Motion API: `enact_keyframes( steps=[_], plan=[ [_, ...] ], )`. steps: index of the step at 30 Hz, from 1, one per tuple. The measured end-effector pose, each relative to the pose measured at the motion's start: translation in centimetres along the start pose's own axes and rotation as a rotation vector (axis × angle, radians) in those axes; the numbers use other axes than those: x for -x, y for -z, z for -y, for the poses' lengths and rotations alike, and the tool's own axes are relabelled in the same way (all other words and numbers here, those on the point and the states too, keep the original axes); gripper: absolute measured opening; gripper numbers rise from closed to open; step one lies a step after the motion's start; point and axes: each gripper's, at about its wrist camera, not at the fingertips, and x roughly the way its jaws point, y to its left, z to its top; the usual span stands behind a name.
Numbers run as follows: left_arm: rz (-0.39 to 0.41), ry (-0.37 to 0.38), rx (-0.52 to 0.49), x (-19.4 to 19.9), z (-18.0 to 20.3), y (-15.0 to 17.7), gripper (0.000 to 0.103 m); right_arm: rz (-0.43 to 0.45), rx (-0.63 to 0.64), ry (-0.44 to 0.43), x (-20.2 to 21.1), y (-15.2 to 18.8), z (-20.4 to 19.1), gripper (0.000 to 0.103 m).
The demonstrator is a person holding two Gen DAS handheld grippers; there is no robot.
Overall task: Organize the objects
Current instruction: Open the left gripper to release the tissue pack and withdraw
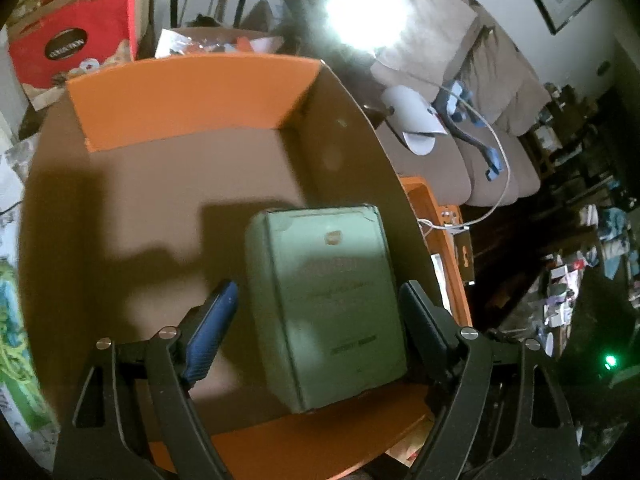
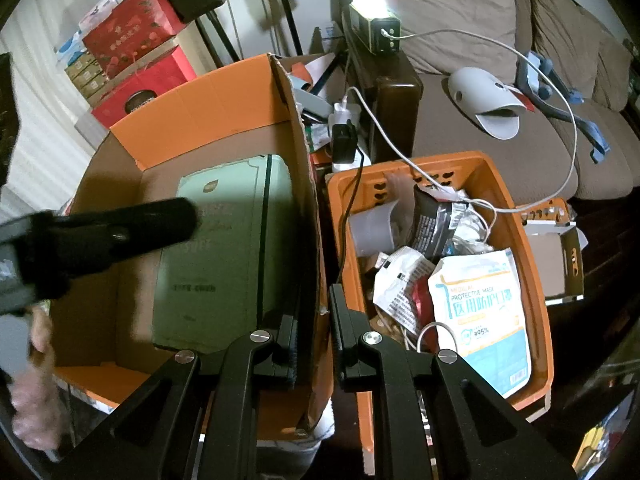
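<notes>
A pale green box (image 1: 332, 304) lies flat on the floor of an open cardboard box (image 1: 160, 200), close to its right wall. My left gripper (image 1: 320, 288) straddles it with the jaws wide; the blue-padded left finger (image 1: 216, 320) stands apart from the box's side, so the gripper is open. In the right wrist view the green box (image 2: 224, 248) shows inside the cardboard box (image 2: 224, 104), with the left gripper (image 2: 120, 232) as a dark blur above it. My right gripper (image 2: 314, 308) is shut on the cardboard box's right wall (image 2: 308, 200).
An orange plastic basket (image 2: 536, 264) stands right of the cardboard box, full of packets, among them a mask pack (image 2: 480, 312). A white cable (image 2: 400, 152) runs across it from a lit lamp (image 2: 372, 20). Behind are a brown sofa (image 2: 460, 152) and red cartons (image 2: 136, 28). A person's hand (image 2: 32, 360) is at the left.
</notes>
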Motion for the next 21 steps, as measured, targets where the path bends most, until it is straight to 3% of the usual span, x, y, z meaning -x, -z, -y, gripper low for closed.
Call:
enact_keyframes(
  steps=[6, 21],
  plan=[
    [0.057, -0.056, -0.032, 2.9, -1.6, 0.2, 0.092, 0.001, -0.004, -0.002, 0.0, -0.1, 0.1, 0.013],
    [0.156, -0.218, -0.148, 8.9, -5.6, 1.9, 0.093, 0.005, -0.007, 0.004, 0.0, -0.1, 0.0, 0.013]
  ],
)
